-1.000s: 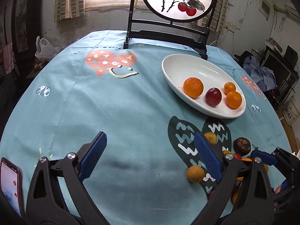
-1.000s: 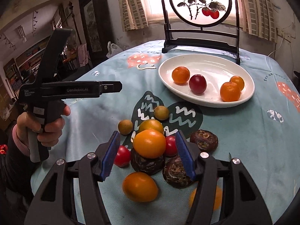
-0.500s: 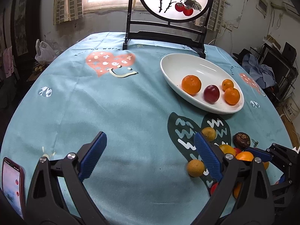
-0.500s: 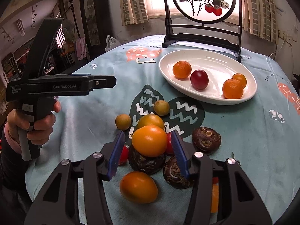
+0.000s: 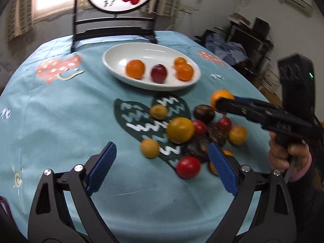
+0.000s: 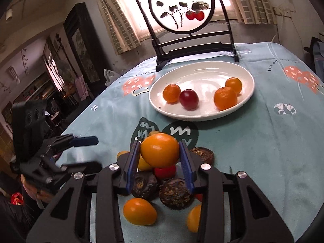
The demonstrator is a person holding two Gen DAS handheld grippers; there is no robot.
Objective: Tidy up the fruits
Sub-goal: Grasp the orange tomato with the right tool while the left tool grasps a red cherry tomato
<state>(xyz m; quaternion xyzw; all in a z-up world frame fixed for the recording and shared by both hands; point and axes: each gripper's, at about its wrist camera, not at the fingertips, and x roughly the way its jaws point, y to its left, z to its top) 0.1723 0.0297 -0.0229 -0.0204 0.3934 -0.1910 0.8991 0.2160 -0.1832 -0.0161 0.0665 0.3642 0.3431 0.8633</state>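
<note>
Two units noted: right hand-held gripper (image 6: 160, 156) closing, pads pressing an orange (image 6: 160, 149) above the counter (image 6: 263, 145); left hand-held gripper (image 5: 162, 168) spread, closing slightly, empty.

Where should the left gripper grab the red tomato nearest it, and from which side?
Across its round middle, coming from above and the near side. The red tomato sits on the cloth at the pile's front edge, open toward the left gripper; a dark brown fruit crowds its far side. The jaws stand wide open, wider than the tomato.
</note>
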